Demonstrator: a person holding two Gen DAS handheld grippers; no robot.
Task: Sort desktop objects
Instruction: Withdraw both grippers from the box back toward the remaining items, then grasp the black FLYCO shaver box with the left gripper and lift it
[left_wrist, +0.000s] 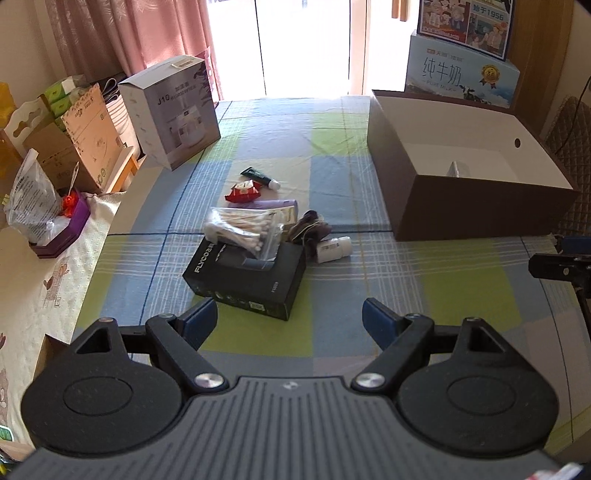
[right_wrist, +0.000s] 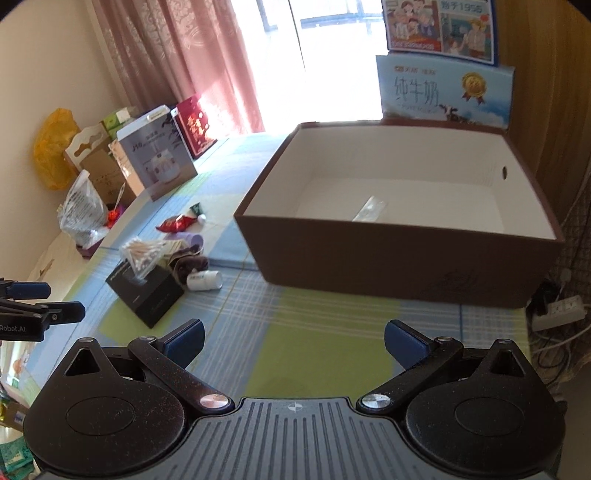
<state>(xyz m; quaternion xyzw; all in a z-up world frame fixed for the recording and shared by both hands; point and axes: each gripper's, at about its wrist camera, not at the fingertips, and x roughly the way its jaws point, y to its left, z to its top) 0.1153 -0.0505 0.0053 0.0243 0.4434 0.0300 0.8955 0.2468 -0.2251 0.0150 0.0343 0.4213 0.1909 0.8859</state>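
A: Where were your two grippers at that moment?

B: You held the left gripper (left_wrist: 289, 317) low over the checked tablecloth (left_wrist: 332, 177), jaws spread wide with nothing between them. Your right gripper (right_wrist: 294, 338) sat the same way, jaws wide apart and empty, facing the big brown box (right_wrist: 399, 258).

A: And the things you had to sort?

B: They lay in a loose heap near the middle of the table. A bag of cotton swabs (left_wrist: 242, 230) rested on top of a black carton (left_wrist: 245, 278). Just beside that carton lay a small white bottle (left_wrist: 334, 249) on its side, touching a dark crumpled cloth (left_wrist: 308, 229). Behind the swabs you had a purple tube (left_wrist: 275, 204), a red snack packet (left_wrist: 242, 192) and a dark tube with a white cap (left_wrist: 260, 177).

A: Was anything in the box?

B: One clear, flat item (right_wrist: 371, 208) lay on its white floor; you couldn't tell what it was. The box stood well apart from the heap
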